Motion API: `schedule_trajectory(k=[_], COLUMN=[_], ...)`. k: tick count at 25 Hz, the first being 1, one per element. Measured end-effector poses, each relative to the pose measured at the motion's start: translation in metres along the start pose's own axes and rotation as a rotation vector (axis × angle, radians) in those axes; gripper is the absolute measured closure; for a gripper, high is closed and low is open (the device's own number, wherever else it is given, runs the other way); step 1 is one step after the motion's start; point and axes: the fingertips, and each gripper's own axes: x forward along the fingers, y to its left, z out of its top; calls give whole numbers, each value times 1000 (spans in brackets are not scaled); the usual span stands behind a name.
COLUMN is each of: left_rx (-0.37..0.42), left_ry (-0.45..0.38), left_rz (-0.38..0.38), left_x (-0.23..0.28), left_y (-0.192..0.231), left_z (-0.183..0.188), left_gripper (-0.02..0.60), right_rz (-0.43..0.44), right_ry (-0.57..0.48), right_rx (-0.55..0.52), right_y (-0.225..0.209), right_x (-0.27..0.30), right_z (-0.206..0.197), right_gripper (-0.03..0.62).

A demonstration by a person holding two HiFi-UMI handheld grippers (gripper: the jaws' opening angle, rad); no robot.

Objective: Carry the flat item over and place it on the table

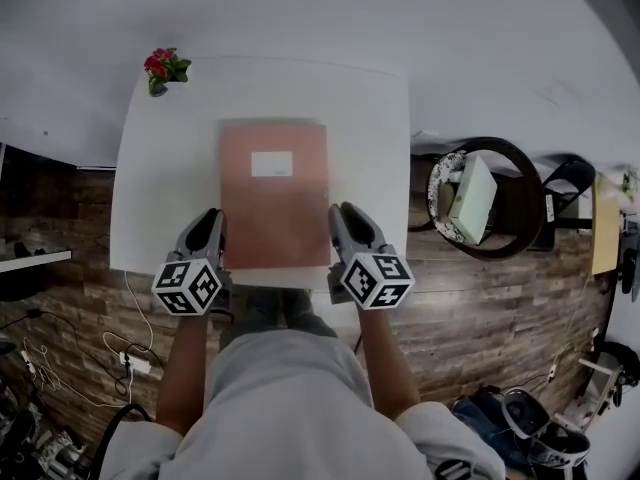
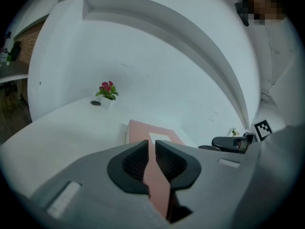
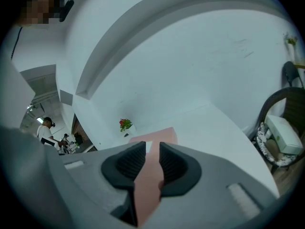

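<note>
Head view: the flat item (image 1: 273,193) appears to rest on the worktop (image 1: 150,188), long axis running away from the person, near end between the 2 grippers. Left gripper view: left gripper (image 2: 152,146) fingers clamp its left edge. Right gripper view: right gripper (image 3: 152,147) fingers clamp its right edge.

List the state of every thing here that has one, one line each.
folder: label up over the table, pinched at both near corners
left gripper: shut on the folder's near left corner
right gripper: shut on the folder's near right corner
flower pot: upright at the table's far left corner
box: resting on the chair seat
</note>
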Motion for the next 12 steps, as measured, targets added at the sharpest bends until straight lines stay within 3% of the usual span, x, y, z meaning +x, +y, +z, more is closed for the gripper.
schedule_trajectory(k=[6,12], left_rx=[-25,13], left_ry=[-70,-128], left_rz=[-6,-2], left_x=[-14,-34], left_y=[-11,-22], left_z=[18,35], left_gripper=[568,574], right_rz=[8,12], right_ry=[-53,-100], right_rx=[-24,-44], right_y=[10,16], right_x=[-17,-38], right_z=[15,27], right_gripper=[551,588])
